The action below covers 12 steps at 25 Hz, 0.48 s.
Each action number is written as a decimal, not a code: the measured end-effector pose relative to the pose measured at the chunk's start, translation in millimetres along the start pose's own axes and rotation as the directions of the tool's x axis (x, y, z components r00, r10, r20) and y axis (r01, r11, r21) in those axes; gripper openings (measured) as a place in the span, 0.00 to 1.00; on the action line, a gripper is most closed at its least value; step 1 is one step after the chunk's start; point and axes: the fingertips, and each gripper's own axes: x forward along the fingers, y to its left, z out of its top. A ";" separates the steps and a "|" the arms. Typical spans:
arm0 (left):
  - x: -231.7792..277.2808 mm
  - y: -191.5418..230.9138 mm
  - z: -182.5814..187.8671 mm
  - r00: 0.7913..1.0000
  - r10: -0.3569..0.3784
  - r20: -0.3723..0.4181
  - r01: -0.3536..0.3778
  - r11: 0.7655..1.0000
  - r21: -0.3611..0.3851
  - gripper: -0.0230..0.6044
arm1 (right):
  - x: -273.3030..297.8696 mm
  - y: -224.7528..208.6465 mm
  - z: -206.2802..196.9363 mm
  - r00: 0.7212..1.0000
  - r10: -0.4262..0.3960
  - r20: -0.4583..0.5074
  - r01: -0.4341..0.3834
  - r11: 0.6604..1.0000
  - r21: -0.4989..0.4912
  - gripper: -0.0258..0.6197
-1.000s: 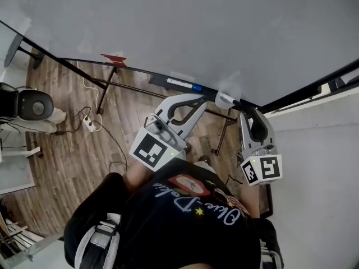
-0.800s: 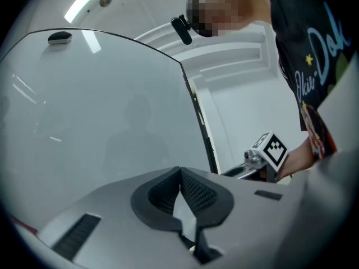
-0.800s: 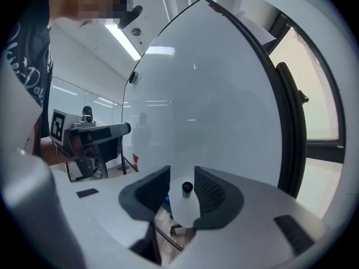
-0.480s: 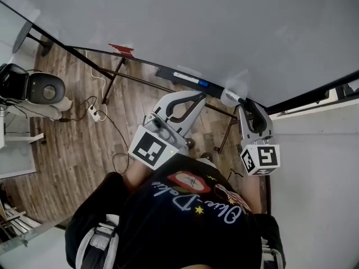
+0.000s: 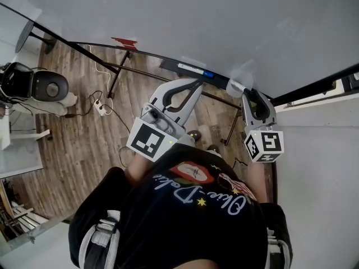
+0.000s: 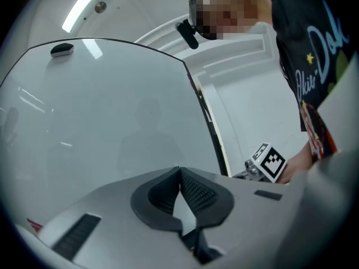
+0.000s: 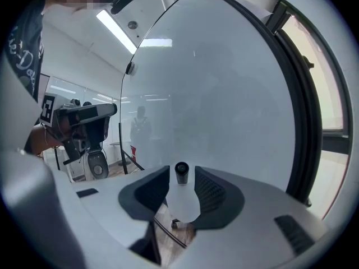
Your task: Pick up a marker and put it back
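The right gripper [image 5: 251, 94], jaws just opened, meets a white marker [image 5: 235, 86] at the whiteboard [image 5: 196, 21].

Black T-shirt [image 5: 185, 228], lower centre, with pale cursive lettering, yellow stars, a red oval; grey straps [image 5: 100, 241]. Left gripper [image 5: 194, 83] and right gripper [image 5: 251, 92]: grey, with black-and-white marker cubes [image 5: 149, 141].

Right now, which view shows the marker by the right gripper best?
The head view: the marker shows side-on at the board's edge. The right gripper view gives only its dark end between the right gripper's jaws, which have just been opening and stand clear of it. The left gripper view misses it.
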 end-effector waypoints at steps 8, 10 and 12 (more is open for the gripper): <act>-6.2 5.0 -0.4 1.000 0.016 -0.003 -0.016 1.000 0.008 0.04 | 3.5 0.0 -0.8 1.000 -0.013 0.000 0.013 1.000 0.004 0.22; -7.7 6.0 -0.9 1.000 0.019 -0.003 -0.019 1.000 0.008 0.04 | 3.9 0.0 -1.3 1.000 -0.015 0.001 0.015 1.000 0.006 0.20; -9.3 7.4 -1.2 1.000 0.023 -0.003 -0.023 1.000 0.010 0.04 | 4.8 -0.1 -1.3 1.000 -0.017 0.002 0.017 1.000 0.004 0.18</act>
